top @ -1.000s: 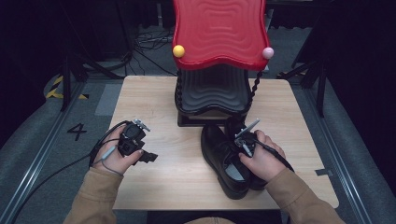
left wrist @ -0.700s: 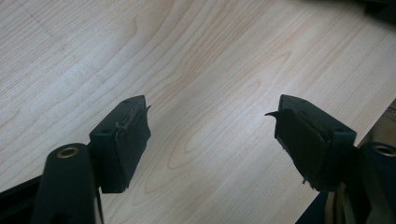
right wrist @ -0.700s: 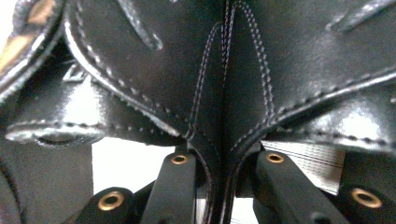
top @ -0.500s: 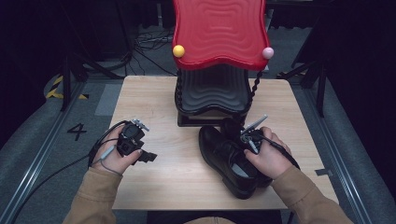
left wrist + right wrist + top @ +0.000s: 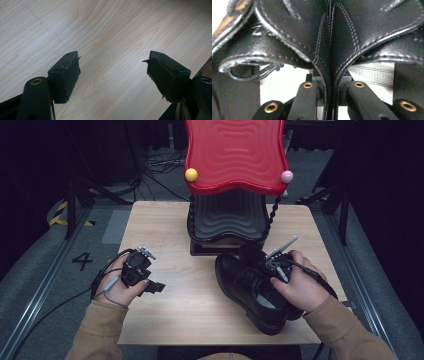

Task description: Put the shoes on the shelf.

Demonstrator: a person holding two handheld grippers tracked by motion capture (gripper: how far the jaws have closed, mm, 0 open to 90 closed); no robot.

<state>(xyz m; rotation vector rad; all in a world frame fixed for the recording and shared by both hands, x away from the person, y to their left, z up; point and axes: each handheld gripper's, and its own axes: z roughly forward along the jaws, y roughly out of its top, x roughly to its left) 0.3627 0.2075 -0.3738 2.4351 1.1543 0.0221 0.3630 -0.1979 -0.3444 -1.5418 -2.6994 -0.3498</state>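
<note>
The right tool (image 5: 267,266) pinches both black leather shoes (image 5: 250,287) by their soft inner collars; the left tool (image 5: 113,72) gapes empty.

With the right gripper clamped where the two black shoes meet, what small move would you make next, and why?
Probably lift a little higher, then carry the pair toward the black rack. The right gripper pinches the inner walls of both black shoes together, seams pressed between its jaws, and the shoes lie right in front of the rack. The left gripper hangs open above bare table.

Overhead forward-down view, two close jaw-level views
</note>
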